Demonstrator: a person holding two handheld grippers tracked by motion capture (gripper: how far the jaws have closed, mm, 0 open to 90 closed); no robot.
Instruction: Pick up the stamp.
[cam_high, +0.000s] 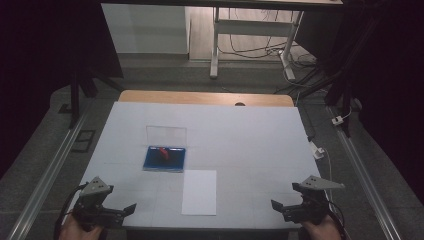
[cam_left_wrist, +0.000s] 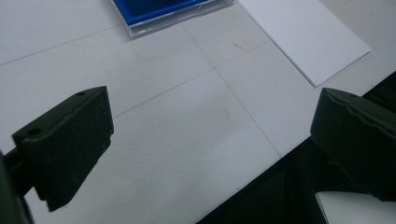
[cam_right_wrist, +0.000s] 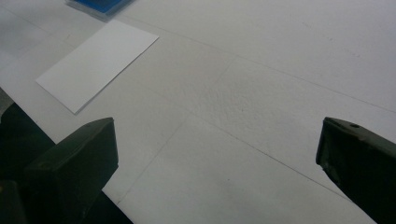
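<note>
Two grippers wait at the near edge of the tabletop (cam_high: 260, 125), and both stand wide with nothing between their jaws: the left gripper (cam_high: 131, 207) sits at the near left corner, the right gripper (cam_high: 274, 204) at the near right, each held from below by a hand. In the left gripper view the jaws frame bare white surface, with the sheet of white paper (cam_left_wrist: 303, 35) ahead to the right and the corner of the blue tray (cam_left_wrist: 156, 9) at the top. In the right gripper view the same sheet (cam_right_wrist: 95, 63) lies ahead to the left, well apart from the jaws. From the high view, the paper (cam_high: 199, 192) lies flat near the front middle, roughly between the two grippers, and the blue tray (cam_high: 150, 162) sits just beyond it with a small red object (cam_high: 164, 153) inside and a clear lid (cam_high: 166, 134) standing behind it. The step in hand looks like a first reach, probably toward the paper or the tray. A flat sheet gives the jaws little to bite, so the better approach would be to come in low at an edge or corner, perhaps steadying the sheet with the other gripper. For the red object, a descent from above, clear of the tray walls, would suit.
</note>
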